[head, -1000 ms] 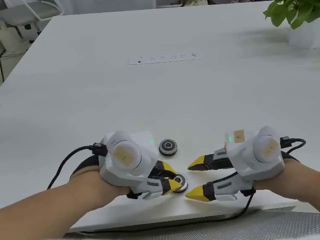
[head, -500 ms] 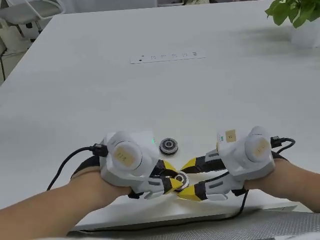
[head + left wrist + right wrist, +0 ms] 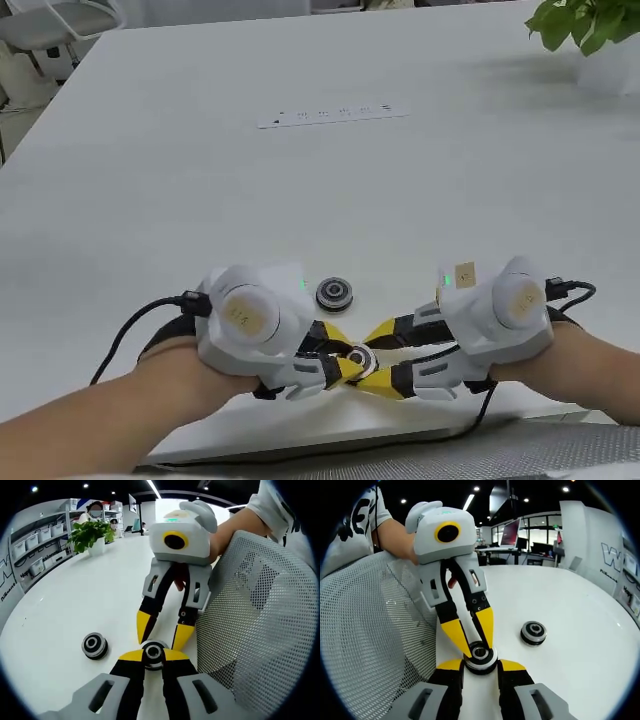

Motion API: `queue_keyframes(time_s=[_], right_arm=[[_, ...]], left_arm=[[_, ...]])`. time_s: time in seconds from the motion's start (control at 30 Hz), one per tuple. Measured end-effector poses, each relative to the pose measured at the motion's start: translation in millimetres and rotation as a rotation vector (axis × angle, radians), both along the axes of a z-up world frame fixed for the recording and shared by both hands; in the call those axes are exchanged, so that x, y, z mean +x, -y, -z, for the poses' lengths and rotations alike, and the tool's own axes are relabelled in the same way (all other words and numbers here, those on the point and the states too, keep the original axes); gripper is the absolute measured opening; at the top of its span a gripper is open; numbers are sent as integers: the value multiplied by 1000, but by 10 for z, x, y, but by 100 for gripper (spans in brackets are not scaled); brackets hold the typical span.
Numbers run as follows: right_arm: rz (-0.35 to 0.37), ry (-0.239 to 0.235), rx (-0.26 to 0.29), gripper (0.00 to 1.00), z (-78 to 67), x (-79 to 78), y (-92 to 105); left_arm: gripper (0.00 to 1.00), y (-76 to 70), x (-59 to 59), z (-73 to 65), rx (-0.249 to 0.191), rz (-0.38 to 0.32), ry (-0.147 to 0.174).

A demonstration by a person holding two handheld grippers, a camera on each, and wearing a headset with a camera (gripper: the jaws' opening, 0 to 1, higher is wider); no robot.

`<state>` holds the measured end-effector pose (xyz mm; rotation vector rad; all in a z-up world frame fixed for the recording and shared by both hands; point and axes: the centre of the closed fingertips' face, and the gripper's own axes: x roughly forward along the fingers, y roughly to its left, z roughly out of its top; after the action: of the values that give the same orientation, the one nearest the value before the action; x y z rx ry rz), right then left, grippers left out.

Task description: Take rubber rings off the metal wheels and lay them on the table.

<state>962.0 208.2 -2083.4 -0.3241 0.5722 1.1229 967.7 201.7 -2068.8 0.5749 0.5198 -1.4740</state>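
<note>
Left gripper (image 3: 153, 656): jaws clamped on a wheel (image 3: 358, 360), one yellow tip on each side of it. In the head view it points toward 3 o'clock.
Right gripper (image 3: 481, 663): nose to nose with the left one, pointing toward 9 o'clock. Its jaws are closed in on the same wheel, with the tips against its rim.
Wheel: pinched between both grippers at 6 o'clock, by the table's (image 3: 300, 200) near edge. Whether it rests on the top or is lifted cannot be told.
Rubber ring (image 3: 480, 669): a dark band around the wheel's shiny hub.
Second wheel (image 3: 334, 293): lies flat and free on the table, at 11 o'clock from the held wheel and near it, with its own dark band on.
Socket strip (image 3: 333, 115): at 12 o'clock, well apart.
Plant (image 3: 585, 22): at 1 o'clock, at the far corner.
Mesh chair (image 3: 250, 630): just beside the table's near edge.
</note>
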Motion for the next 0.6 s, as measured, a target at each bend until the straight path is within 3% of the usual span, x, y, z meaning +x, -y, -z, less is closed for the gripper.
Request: queue_keyframes(time_s=[0.23,0.6], right_arm=[[15,-8,2,22,-3,-15,31],[65,-61,29,17,1,-33,80]], left_arm=[[8,0,0,0,-1,0,-1],[8,-1,-3,0,-3,1,-2]])
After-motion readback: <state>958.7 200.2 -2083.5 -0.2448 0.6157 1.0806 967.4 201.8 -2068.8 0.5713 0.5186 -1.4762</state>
